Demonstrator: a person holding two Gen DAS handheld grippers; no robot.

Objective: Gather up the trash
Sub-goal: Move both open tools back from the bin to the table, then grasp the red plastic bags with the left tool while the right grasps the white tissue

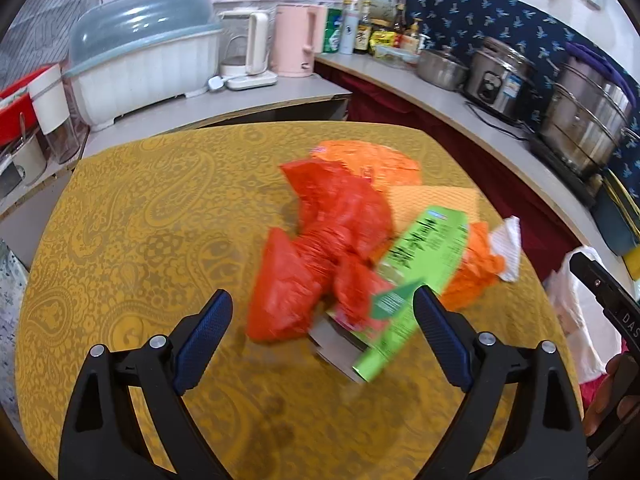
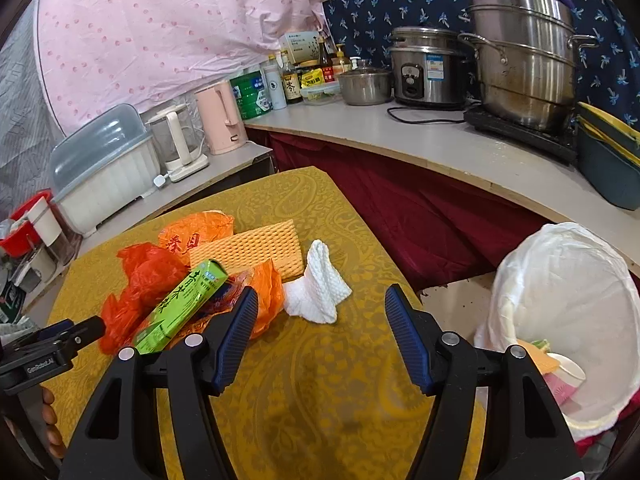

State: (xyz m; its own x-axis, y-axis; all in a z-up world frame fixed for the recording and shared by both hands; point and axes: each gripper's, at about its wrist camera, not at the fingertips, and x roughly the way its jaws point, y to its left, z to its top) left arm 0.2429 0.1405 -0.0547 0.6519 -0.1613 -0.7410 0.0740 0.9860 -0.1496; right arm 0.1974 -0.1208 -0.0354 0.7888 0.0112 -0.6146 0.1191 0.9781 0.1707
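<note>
Trash lies in a pile on the yellow patterned table: a red plastic bag, a green box, an orange bag, a yellow foam sheet and a crumpled white tissue. My left gripper is open and empty, just in front of the red bag and the green box. My right gripper is open and empty, just short of the tissue. A bin lined with a white bag stands right of the table and holds some trash.
A counter curves behind the table with steel pots, a rice cooker, bottles, a pink kettle and a covered white dish rack. A dark red cloth hangs below the counter.
</note>
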